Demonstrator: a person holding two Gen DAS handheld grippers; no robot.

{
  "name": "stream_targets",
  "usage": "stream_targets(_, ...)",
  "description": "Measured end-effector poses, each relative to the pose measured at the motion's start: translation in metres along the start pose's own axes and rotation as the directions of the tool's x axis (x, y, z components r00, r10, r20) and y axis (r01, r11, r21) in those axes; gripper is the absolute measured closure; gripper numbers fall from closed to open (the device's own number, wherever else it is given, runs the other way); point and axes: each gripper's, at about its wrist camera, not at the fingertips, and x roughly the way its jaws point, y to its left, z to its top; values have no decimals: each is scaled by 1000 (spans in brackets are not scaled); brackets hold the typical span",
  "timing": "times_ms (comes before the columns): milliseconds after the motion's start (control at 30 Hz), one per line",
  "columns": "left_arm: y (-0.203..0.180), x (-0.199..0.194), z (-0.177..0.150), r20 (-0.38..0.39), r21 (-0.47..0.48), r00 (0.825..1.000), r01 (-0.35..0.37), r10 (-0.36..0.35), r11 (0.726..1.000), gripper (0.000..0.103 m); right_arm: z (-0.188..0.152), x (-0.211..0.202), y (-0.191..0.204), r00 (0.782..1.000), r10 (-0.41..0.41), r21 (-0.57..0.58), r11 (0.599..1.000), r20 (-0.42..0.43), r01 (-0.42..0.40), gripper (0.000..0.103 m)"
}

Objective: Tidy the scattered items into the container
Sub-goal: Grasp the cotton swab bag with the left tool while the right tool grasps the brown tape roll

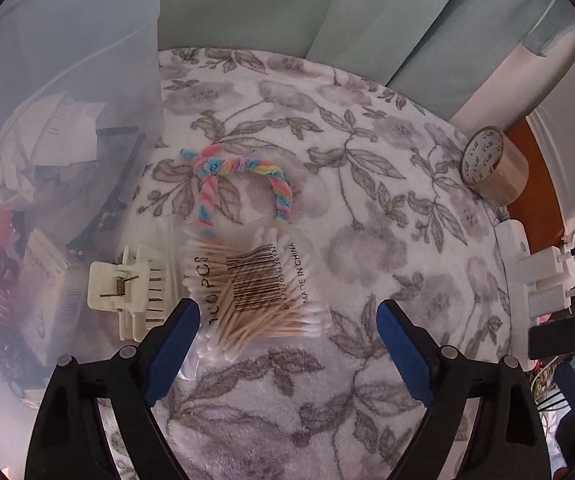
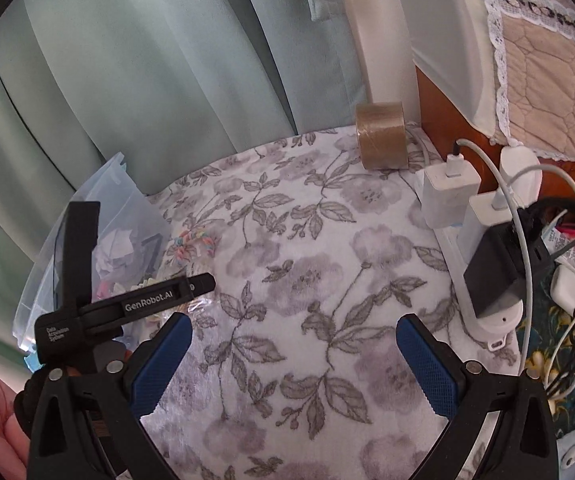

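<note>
My left gripper (image 1: 287, 316) hangs open over a clear bag of cotton swabs (image 1: 255, 292) lying on the flowered cloth. The bag lies between and just ahead of the blue pads, which do not press on it. A white hair claw clip (image 1: 127, 292) lies left of the bag, beside the translucent plastic container (image 1: 67, 140), which holds papers and small boxes. A pastel twisted chenille loop (image 1: 239, 184) lies beyond the bag. My right gripper (image 2: 293, 326) is open over bare cloth with nothing between its fingers. The container (image 2: 119, 208) is at its left.
A roll of brown tape (image 1: 493, 164) stands at the far right edge of the cloth. A white power strip (image 2: 455, 248) with chargers and cables runs along the right side. Green curtains hang behind. The left tool's black housing (image 2: 127, 304) crosses the right wrist view.
</note>
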Motion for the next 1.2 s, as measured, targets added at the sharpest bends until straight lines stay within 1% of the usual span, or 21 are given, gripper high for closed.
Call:
stream_targets(67, 3, 4, 2, 2, -12, 1000, -4, 4, 1000, 13, 10, 3, 2, 1000, -3, -15, 1000, 20, 4, 0)
stream_targets(167, 6, 10, 4, -3, -16, 999, -33, 33, 999, 15, 26, 13, 1, 999, -4, -11, 1000, 48, 5, 0)
stream_targets(233, 9, 15, 4, -5, -23, 998, -56, 56, 998, 22, 39, 21, 0, 998, -6, -7, 1000, 67, 7, 0)
stream_targets(267, 11, 17, 4, -7, -30, 998, -61, 61, 998, 22, 46, 24, 1, 997, -11, -11, 1000, 77, 12, 0)
stream_targets(367, 16, 18, 5, -2, -50, 999, -50, 50, 997, 22, 67, 37, 5, 992, -39, -42, 998, 117, 44, 0)
stream_targets(467, 19, 19, 7, -8, -50, 999, -52, 51, 997, 22, 89, 51, 3, 981, -108, -49, 992, 160, 118, 0)
stream_targets(600, 23, 21, 8, -12, -63, 999, -43, 42, 997, 22, 116, 69, -12, 945, -253, 2, 966, 209, 259, 0)
stream_targets(667, 22, 22, 7, -11, -63, 999, -47, 47, 997, 22, 126, 78, -17, 931, -292, 19, 955, 220, 295, 0)
stream_targets(733, 22, 22, 8, -9, -62, 999, -47, 47, 997, 22, 134, 90, -21, 919, -329, 27, 943, 216, 331, 0)
stream_targets(800, 20, 23, 8, -10, -62, 999, -47, 46, 997, 22, 142, 102, -26, 916, -350, 46, 936, 197, 348, 0)
stream_targets(867, 20, 24, 9, -10, -61, 999, -40, 40, 997, 22, 147, 113, -31, 901, -390, 67, 921, 191, 385, 0)
stream_targets(933, 21, 26, 11, -13, -60, 999, -33, 32, 998, 22, 152, 123, -37, 879, -437, 84, 899, 189, 429, 0)
stream_targets(967, 21, 26, 12, -14, -60, 1000, -28, 27, 998, 22, 154, 128, -40, 874, -448, 89, 894, 185, 440, 0)
stream_targets(1033, 23, 27, 14, -15, -64, 1000, -20, 19, 998, 21, 158, 138, -46, 872, -461, 91, 888, 167, 452, 1)
stream_targets(1100, 22, 28, 15, -16, -62, 1000, -21, 20, 998, 21, 160, 146, -51, 872, -464, 88, 886, 155, 456, 7)
stream_targets(1133, 22, 28, 15, -16, -62, 1000, -21, 20, 998, 21, 161, 150, -54, 872, -468, 90, 884, 144, 459, 8)
stream_targets(1167, 23, 28, 16, -14, -63, 1000, -21, 20, 998, 21, 161, 154, -58, 872, -472, 94, 881, 130, 463, 12)
stream_targets(1200, 22, 28, 16, -12, -64, 1000, -21, 20, 998, 21, 161, 156, -60, 873, -473, 101, 880, 119, 463, 19)
